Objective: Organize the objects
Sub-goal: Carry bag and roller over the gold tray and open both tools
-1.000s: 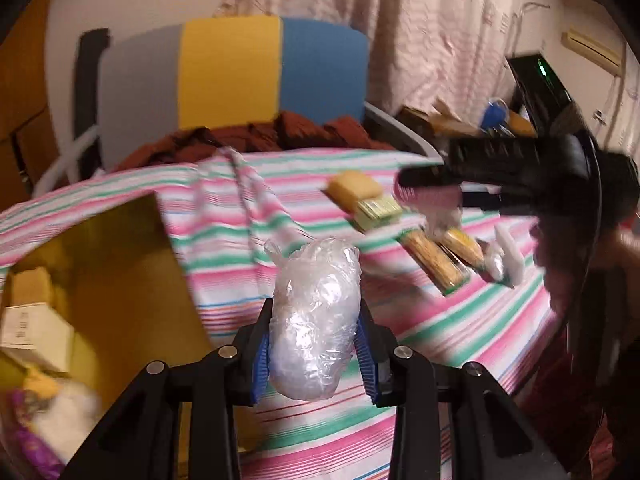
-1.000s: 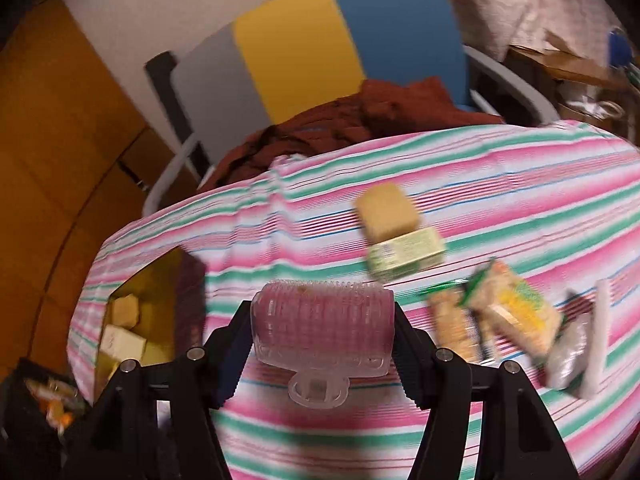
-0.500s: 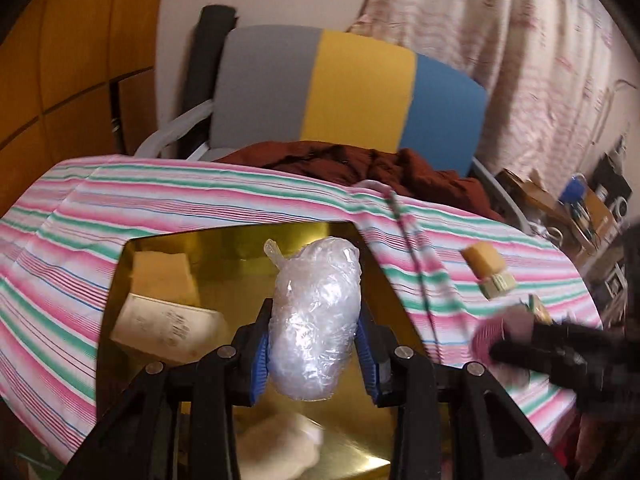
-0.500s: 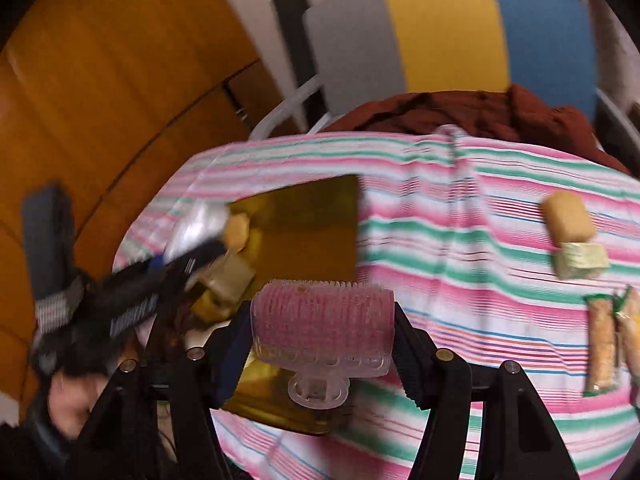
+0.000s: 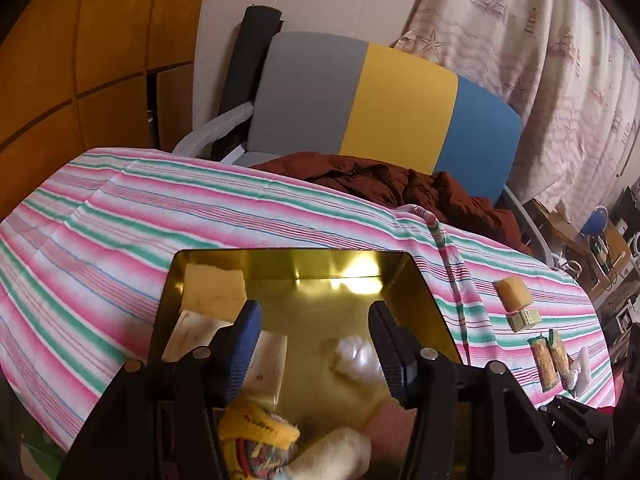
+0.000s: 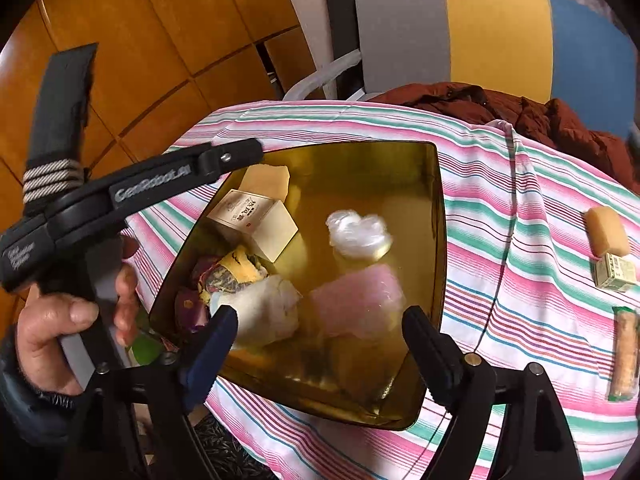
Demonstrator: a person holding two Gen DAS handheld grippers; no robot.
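A gold tray (image 5: 288, 255) (image 6: 441, 240) sits on the striped tablecloth. Inside it lie a crumpled clear plastic bag (image 5: 356, 360) (image 6: 358, 234) and a blurred pink bristle brush (image 6: 356, 300) (image 5: 394, 420). With them are a tan sponge (image 6: 266, 178), a white box (image 6: 256, 220) and balled cloths (image 6: 264, 308). My left gripper (image 5: 316, 336) hangs open over the tray with nothing between its fingers. My right gripper (image 6: 320, 320) is open above the tray's near side, just over the pink brush. A hand (image 6: 60, 320) holds the left gripper's handle.
On the cloth right of the tray lie a yellow sponge (image 5: 514, 298) (image 6: 606, 232), a small green box (image 5: 524, 319) (image 6: 616, 272) and snack packs (image 5: 546, 364) (image 6: 626, 356). Behind the table stands a grey, yellow and blue chair (image 5: 400, 100) with a brown garment (image 5: 400, 184).
Both grippers swung left over the tray and opened. The plastic bag left the left gripper and the pink brush left the right one; both now lie in the tray.
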